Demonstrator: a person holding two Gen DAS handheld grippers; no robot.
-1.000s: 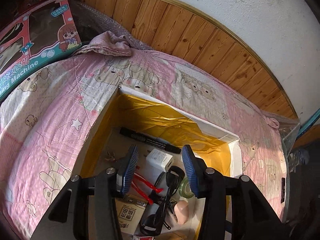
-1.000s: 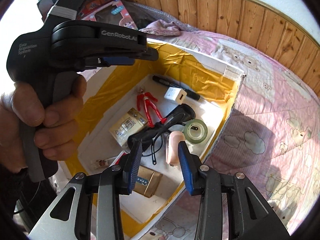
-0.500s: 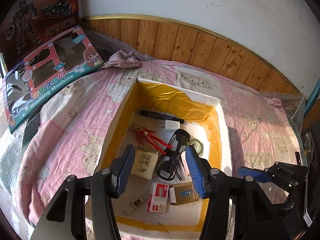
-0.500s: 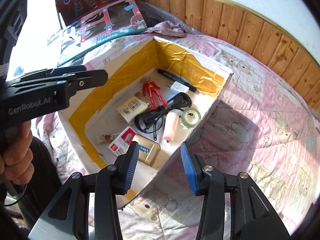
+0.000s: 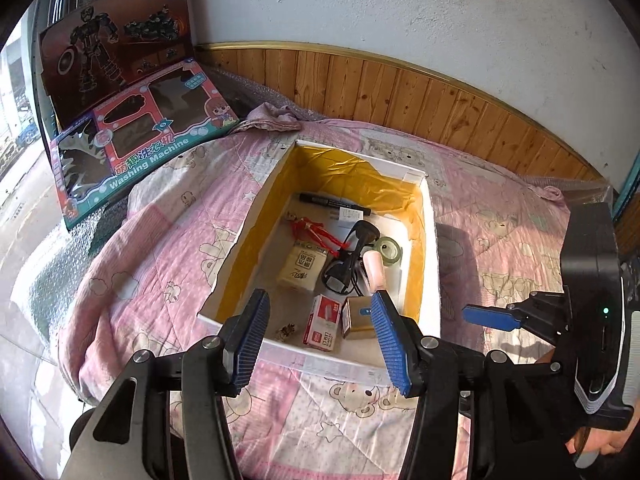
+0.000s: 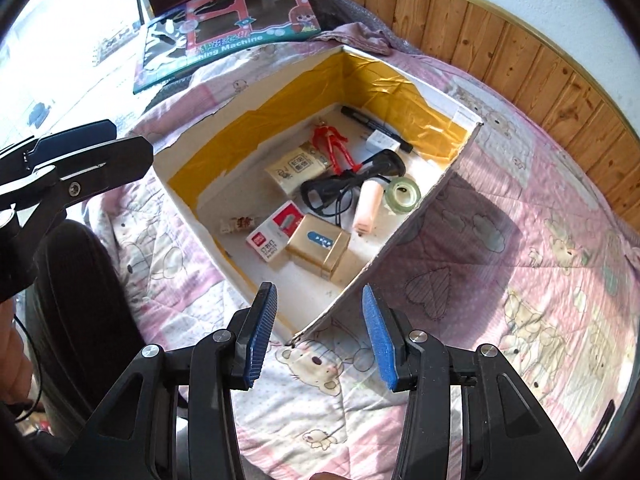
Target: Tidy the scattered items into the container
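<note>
Yellow-lined box [image 5: 430, 216] sits mid-frame on the bed [image 5: 160, 240], now seen whole: both grippers, left [image 5: 320, 336] and right [image 6: 316, 332], have drawn back, jaws released and empty. Marker [image 5: 334, 202], tape [image 5: 390, 250] and the rest lie inside; tidying looks finished.

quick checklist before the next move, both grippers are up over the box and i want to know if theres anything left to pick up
1. Left gripper empty, jaws open: ok.
2. Right gripper empty, jaws open: ok.
3. Small items inside the box: ok. The marker, red figure, tape roll, gold box and staples box all lie on its floor.
4. Nothing loose on the visible pink quilt around the box: ok.
5. Parts of the quilt hidden behind the grippers: cannot tell.
6. Toy boxes at the far edge count as scattered items: cannot tell.
</note>
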